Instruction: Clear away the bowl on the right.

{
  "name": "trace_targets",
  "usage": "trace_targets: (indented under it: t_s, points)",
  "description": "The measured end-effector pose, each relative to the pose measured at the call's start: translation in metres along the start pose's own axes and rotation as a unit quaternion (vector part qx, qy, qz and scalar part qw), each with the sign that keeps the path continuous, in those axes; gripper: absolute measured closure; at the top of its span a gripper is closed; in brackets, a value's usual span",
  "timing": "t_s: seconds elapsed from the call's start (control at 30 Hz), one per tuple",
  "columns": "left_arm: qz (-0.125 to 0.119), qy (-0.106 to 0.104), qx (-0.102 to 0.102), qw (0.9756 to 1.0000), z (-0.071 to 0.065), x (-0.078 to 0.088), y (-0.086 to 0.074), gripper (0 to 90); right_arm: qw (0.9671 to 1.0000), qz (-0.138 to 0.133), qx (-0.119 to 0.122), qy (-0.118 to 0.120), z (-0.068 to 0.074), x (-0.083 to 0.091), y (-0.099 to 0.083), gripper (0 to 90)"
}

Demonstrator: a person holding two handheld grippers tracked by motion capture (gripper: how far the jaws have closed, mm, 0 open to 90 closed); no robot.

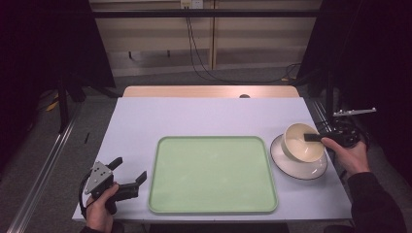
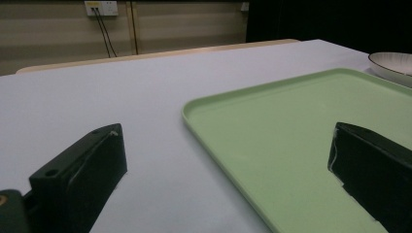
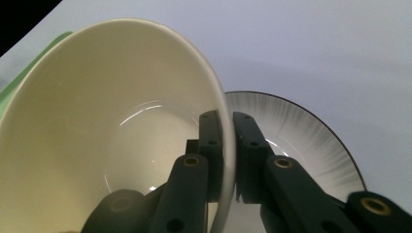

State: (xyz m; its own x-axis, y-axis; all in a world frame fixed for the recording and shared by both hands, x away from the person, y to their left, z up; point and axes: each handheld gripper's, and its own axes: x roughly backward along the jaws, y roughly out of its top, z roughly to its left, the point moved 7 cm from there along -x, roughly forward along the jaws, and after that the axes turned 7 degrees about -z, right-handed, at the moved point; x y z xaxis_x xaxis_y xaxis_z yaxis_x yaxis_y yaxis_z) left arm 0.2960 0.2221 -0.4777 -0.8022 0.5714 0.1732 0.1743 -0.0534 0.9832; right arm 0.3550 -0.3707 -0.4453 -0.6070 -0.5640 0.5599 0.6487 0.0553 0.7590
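Note:
A cream bowl [image 1: 300,142] is tilted above a white plate with a dark rim [image 1: 291,167] at the table's right. My right gripper [image 1: 311,137] is shut on the bowl's rim, one jaw inside and one outside. In the right gripper view the bowl [image 3: 97,126] leans left over the plate [image 3: 301,136], its wall pinched by the right gripper [image 3: 227,145]. A light green tray [image 1: 212,174] lies in the middle of the table. My left gripper [image 1: 130,170] rests open at the tray's left edge, nothing between its jaws; its own view shows the left gripper [image 2: 226,165] straddling the tray's edge [image 2: 291,145].
The pale table [image 1: 194,116] has bare surface behind the tray and at the left. A wooden strip [image 1: 209,91] runs along its far edge. Cables [image 1: 199,53] hang down the wall behind. The plate's rim [image 2: 391,65] peeks in at the left gripper view's right.

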Motion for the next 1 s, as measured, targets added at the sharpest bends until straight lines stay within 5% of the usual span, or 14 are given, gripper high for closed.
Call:
trace_targets:
  t_s: [1.0]
  points:
    - [-0.001, 0.001, 0.000, 1.0000, 0.000, 0.000, 0.000, 0.5, 0.9988, -0.015, 0.026, 0.040, 0.047, -0.026, 0.046, 83.8]
